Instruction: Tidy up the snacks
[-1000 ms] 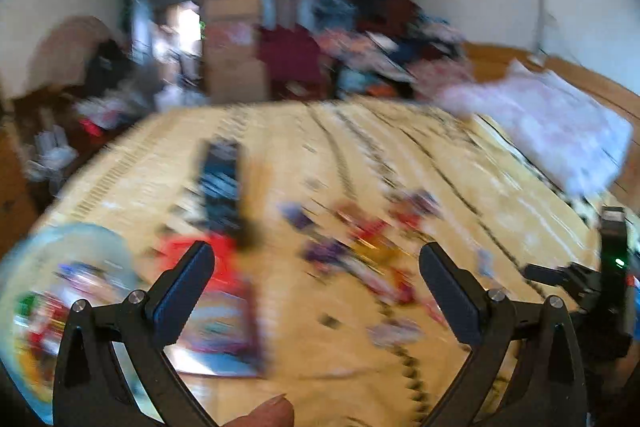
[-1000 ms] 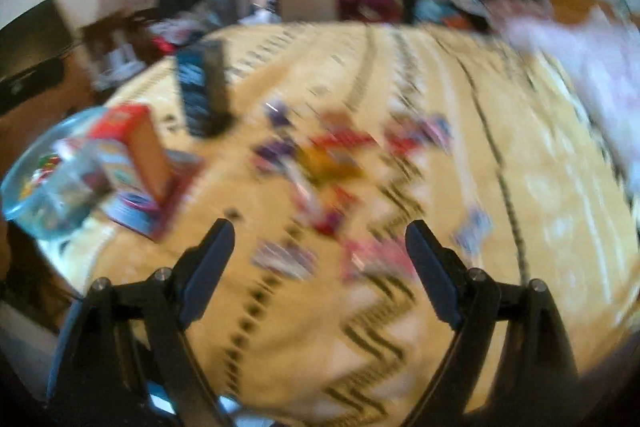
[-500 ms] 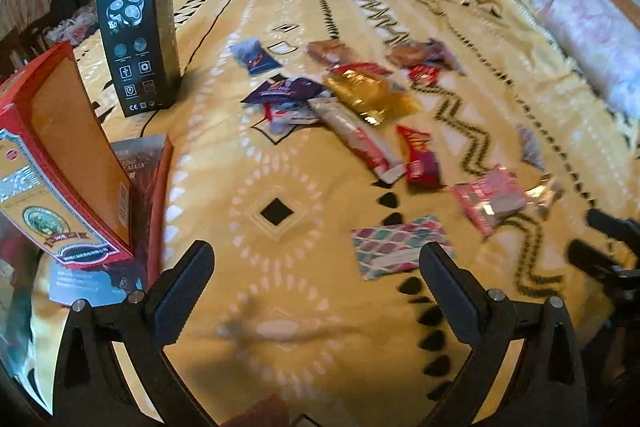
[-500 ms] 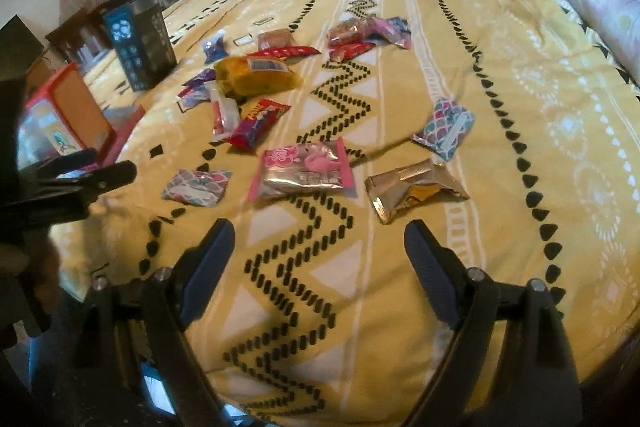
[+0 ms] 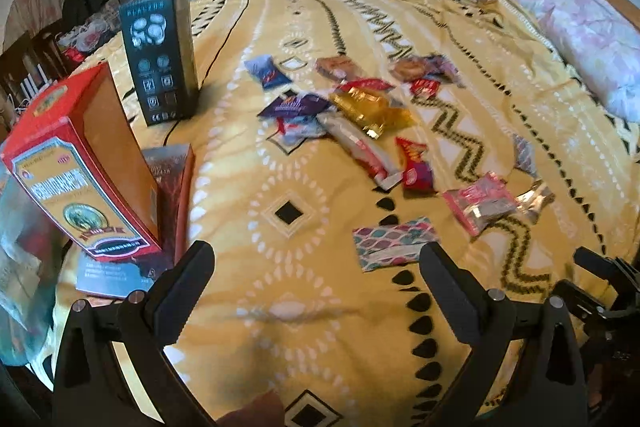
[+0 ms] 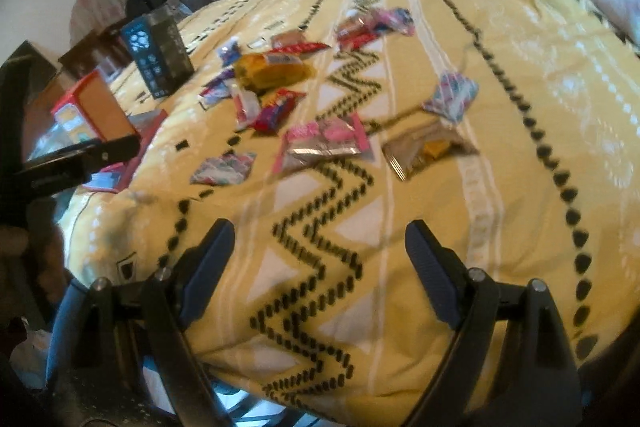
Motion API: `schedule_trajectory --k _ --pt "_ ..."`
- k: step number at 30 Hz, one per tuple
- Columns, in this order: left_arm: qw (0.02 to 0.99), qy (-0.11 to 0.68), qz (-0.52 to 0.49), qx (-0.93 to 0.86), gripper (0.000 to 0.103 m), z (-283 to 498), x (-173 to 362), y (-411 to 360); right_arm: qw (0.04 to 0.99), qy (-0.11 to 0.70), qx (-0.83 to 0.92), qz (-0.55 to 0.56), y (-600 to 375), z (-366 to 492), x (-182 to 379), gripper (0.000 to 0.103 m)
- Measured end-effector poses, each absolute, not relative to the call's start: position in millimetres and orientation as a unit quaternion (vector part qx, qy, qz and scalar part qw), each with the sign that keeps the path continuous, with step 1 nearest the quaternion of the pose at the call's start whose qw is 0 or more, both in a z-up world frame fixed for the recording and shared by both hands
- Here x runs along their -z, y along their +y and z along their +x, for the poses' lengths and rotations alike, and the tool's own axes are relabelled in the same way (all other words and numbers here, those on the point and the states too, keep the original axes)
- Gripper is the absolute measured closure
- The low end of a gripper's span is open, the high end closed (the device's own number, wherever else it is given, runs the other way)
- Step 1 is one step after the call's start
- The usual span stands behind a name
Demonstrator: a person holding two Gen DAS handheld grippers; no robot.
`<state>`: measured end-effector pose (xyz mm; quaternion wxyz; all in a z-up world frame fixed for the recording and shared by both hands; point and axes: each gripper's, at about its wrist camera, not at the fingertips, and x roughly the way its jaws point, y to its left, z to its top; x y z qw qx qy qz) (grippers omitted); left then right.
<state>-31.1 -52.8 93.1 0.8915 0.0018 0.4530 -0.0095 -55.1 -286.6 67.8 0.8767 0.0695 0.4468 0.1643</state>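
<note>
Lying flat, long white wrapper [image 5: 362,151] angled toward the right gripper [image 6: 320,251].

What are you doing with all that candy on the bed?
Tidying up snacks, though nothing has been picked up yet. A person holds two grabbers, and both the left gripper and the right gripper are open and empty, hovering over the yellow bedspread. Wrapped snacks lie scattered across it, like the pink packet and the gold packet. The scale-patterned packet lies closest to the left gripper. A red box and a dark box stand at the side.
</note>
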Motion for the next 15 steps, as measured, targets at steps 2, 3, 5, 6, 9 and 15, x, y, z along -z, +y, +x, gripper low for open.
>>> schedule_trajectory --k 2,3,5,6,9,15 --pt "0.887 0.463 -0.001 0.011 0.001 -25.4 -80.8 -54.3 0.879 0.445 -0.158 0.066 -289.6 -55.1 -64.0 0.015" --pt "0.884 0.467 0.0 0.01 0.001 -21.6 -73.5 -56.3 0.88 0.445 -0.156 0.062 -290.3 -53.5 -62.6 0.015" --pt "0.881 0.473 0.006 0.011 0.0 -11.9 -57.9 -61.2 0.879 0.447 -0.156 0.062 -292.4 -46.7 -58.7 0.015" --pt "0.88 0.474 0.009 0.01 0.0 -7.9 -52.2 -63.1 0.88 0.445 -0.156 0.062 -293.2 -42.8 -58.0 0.015" --pt "0.878 0.479 0.002 0.009 0.001 7.5 -35.6 -64.9 0.885 0.436 -0.156 0.052 -292.8 -22.7 -56.5 0.015" --pt "0.875 0.483 -0.034 0.0 0.001 30.7 -13.3 -55.9 0.884 0.44 -0.154 0.042 -294.3 22.0 -40.9 0.015"
